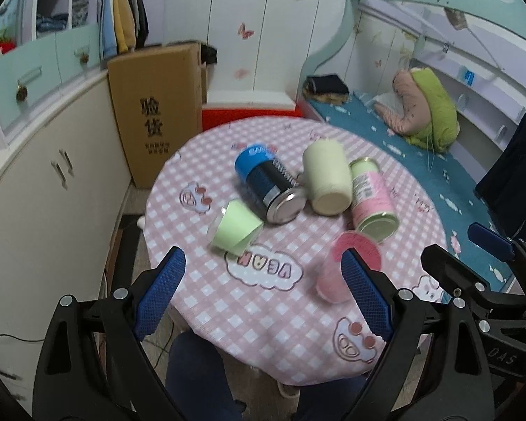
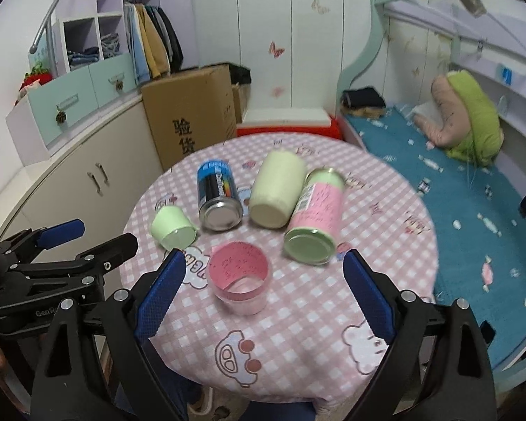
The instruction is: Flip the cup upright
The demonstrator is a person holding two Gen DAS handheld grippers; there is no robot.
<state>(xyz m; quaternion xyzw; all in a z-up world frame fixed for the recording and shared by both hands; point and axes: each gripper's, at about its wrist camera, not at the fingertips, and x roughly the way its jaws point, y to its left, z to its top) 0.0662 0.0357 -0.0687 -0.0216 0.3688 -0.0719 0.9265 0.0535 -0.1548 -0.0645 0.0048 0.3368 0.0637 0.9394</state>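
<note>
— Cups? 
— Pink cup [image 2: 239,282] upright near table's [image 2: 333,333] front edge; green cup [image 2: 172,228] on its side, left.

— Writing? 
— Cardboard box [image 2: 189,119]: "验货". Tablecloth lettering unreadable.

— Grippers? 
— Left gripper [image 1: 263,294], right gripper [image 2: 263,294]: jaws spread, holding nothing.

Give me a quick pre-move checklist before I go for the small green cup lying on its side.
1. Left gripper open and empty: ok.
2. Right gripper open and empty: ok.
3. Small green cup located: ok, on its side on the table, open end toward the camera in the right wrist view.
4. Room around it: not ok on one side; the blue can lies close beside it, whether touching I cannot tell.
5. Pink cup out of the way: ok, already upright, apart from the green one.
6. Gripper lined up on the cup: not ok, neither is over it yet.
</note>
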